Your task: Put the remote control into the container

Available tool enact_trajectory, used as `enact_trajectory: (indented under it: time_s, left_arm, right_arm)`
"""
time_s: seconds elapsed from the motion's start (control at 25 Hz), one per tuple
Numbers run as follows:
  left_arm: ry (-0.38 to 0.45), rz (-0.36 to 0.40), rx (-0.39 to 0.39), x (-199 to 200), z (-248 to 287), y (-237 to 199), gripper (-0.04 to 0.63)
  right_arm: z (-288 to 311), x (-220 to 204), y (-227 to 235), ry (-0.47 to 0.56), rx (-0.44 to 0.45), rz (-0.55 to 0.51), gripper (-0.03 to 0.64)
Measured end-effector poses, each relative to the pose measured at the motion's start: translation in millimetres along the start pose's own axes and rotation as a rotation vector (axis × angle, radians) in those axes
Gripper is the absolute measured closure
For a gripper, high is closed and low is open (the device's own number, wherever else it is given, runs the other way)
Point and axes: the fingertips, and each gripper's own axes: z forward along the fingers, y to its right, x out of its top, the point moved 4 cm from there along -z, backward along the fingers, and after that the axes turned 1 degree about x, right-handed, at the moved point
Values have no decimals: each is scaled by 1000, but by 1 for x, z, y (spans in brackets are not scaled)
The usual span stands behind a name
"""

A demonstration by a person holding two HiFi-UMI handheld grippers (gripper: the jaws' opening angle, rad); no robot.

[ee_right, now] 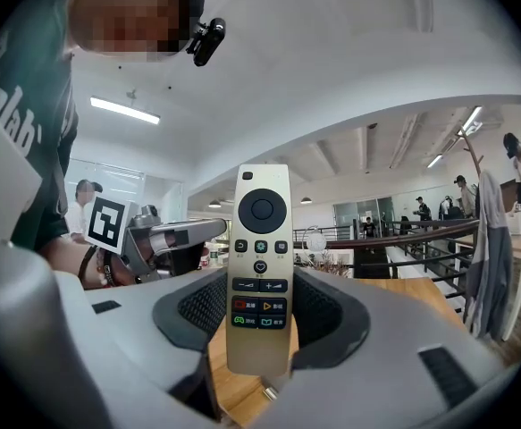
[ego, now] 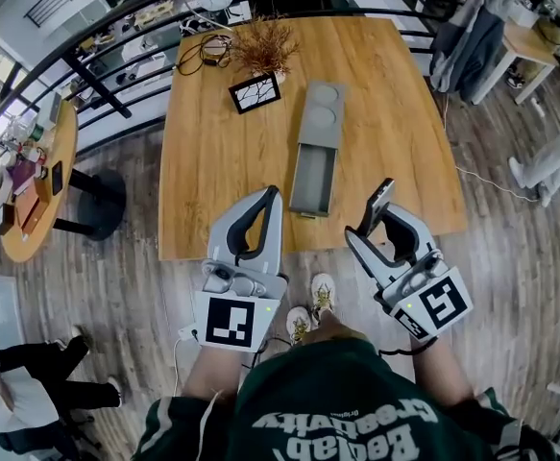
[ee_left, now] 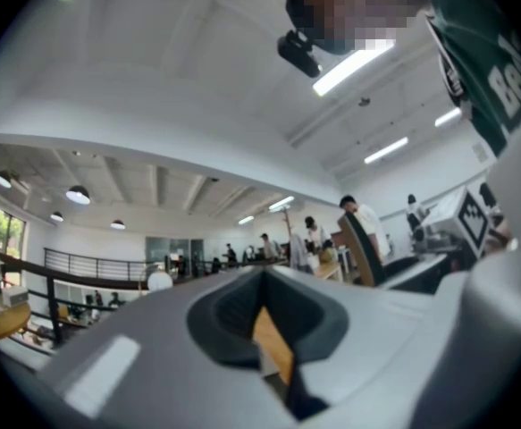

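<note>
We see the right gripper [ee_right: 262, 324] clamped on the gold remote control [ee_right: 260, 239], upright, buttons facing the camera.

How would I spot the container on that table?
Look at the big wooden table. Near its middle lies the container, a tray reaching towards the near edge. Unlike the black frame and dried plant beside it, it is long and grey.

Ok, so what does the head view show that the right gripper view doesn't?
Only the head view: the grey container lying on the table, ahead of both grippers, with a picture frame beyond it.
Only the right gripper view: the remote control with its button face towards the camera, upright between the jaws of the right gripper, which are shut on it.
Both: the remote control, the left gripper and the wooden table.
</note>
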Motion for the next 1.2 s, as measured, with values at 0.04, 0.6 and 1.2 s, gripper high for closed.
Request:
enact_trajectory:
  time_s: [0.04,0.6,1.2]
  left_arm:
    - [-1,1,1,-2,4,0,598]
    - [-84,41,7,-61,55,-6,598]
    - [-118,33,54,-102,96,-28,598]
  right_arm:
    - [1,-2,3,-3,0,6,403]
    - [48,-63,63,-206,-23,104,403]
    - [123,-140,98,-449,-31,211,403]
